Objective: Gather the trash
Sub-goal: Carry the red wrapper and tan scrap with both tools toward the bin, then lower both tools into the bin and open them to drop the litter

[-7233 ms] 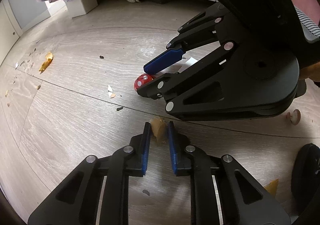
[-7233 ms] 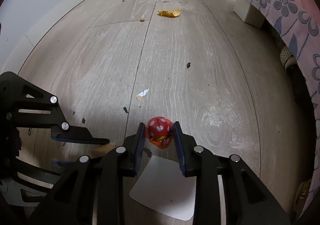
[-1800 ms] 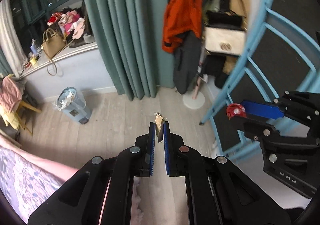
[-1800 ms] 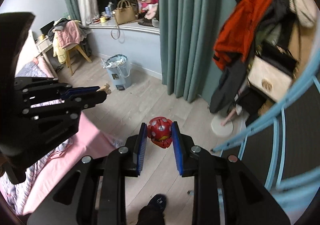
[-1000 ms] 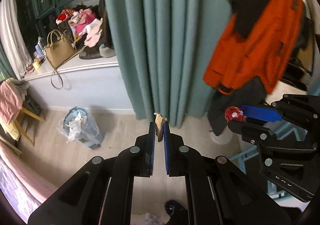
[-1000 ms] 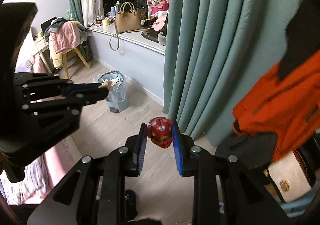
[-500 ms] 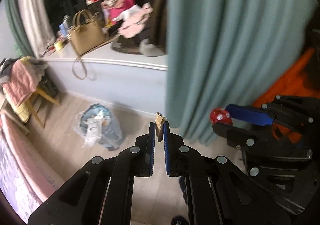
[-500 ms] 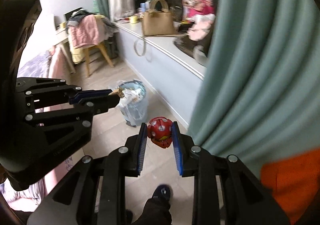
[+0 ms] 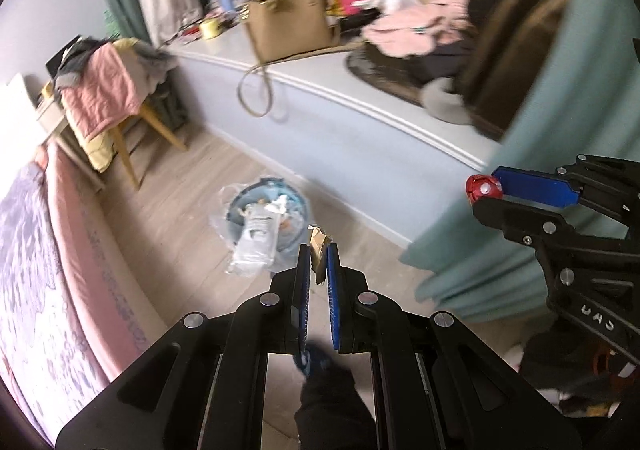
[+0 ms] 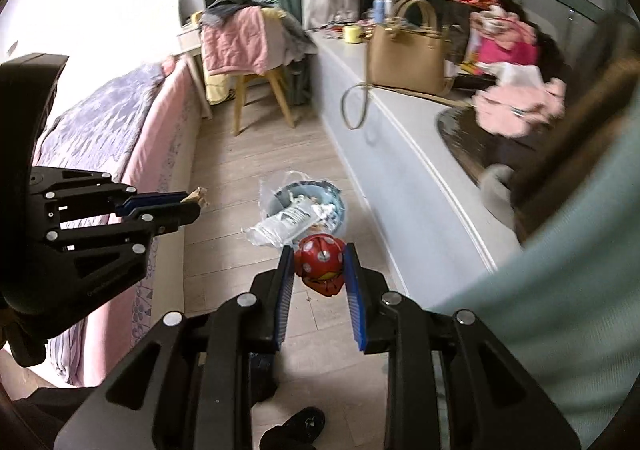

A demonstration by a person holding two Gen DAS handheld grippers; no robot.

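My left claw [image 9: 318,252] is pinched narrow on a tan scrap of trash [image 9: 319,242], and my right claw [image 10: 318,270] grips a red crumpled ball with white dots [image 10: 321,264] between its blue pads. Both point down toward the floor [image 10: 256,153], where a blue bin [image 10: 308,201] lined with clear plastic and full of rubbish stands between the bed's edge [image 10: 160,137] and the long window ledge [image 10: 400,137].

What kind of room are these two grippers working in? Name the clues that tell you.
Most likely a lived-in bedroom: a bed with a floral cover, a chair draped with clothes, and a handbag on a cluttered window ledge.
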